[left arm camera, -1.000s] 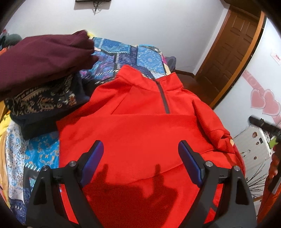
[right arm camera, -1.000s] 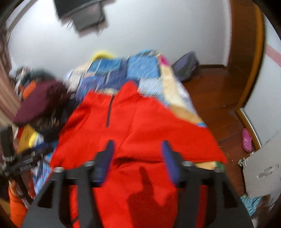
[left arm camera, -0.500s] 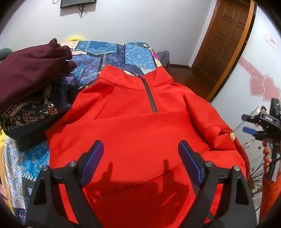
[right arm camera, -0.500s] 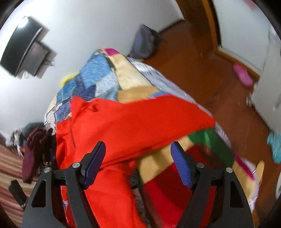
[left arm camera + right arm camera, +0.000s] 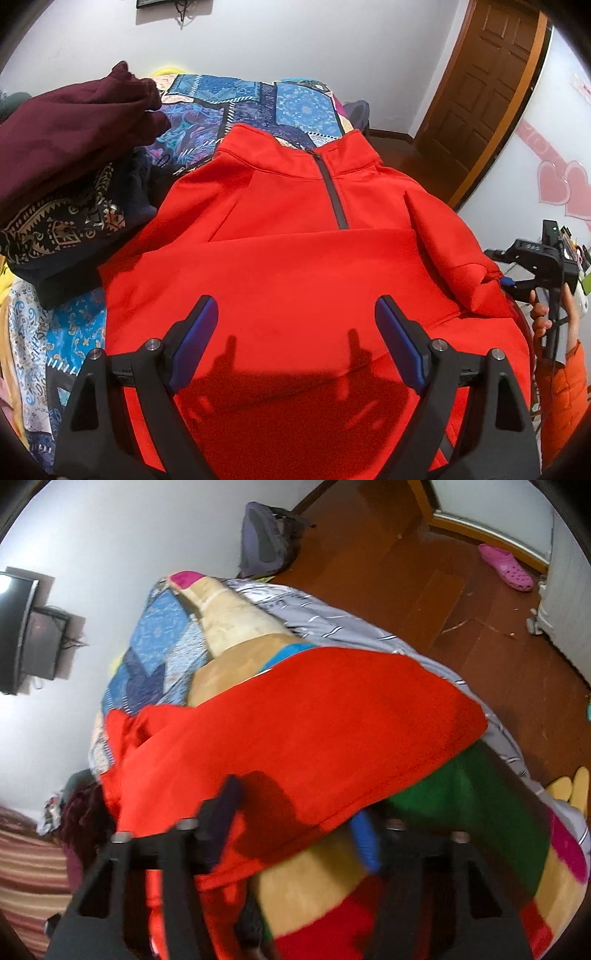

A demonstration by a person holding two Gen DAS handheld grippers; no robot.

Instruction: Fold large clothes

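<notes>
Bedroom, white walls, a wooden door (image 5: 484, 85) at the far corner: the left tongs (image 5: 295, 343) hover released, jaws spread wide, above the lower body of a red pullover (image 5: 303, 266) spread on a patchwork-quilted bed (image 5: 258, 103). One sleeve already lies folded across the chest, below the short grey zip (image 5: 334, 192). At the bed's right edge the right tongs (image 5: 295, 830) reach the other sleeve (image 5: 295, 731), one finger above the cloth and one below its edge; the blur leaves it impossible to tell whether they have clenched, though the jaws look parted. To the left of the pullover sits a pile of clothes, a maroon garment (image 5: 62, 133) topmost over a dark patterned one (image 5: 66, 225). A pink clog (image 5: 506, 566) lies on the wooden floor beyond. The step in hand appears to be the second sleeve fold. The next move likely calls for a firm pinch at the sleeve's edge, then a carry inward across the chest without dragging the body out of square.
</notes>
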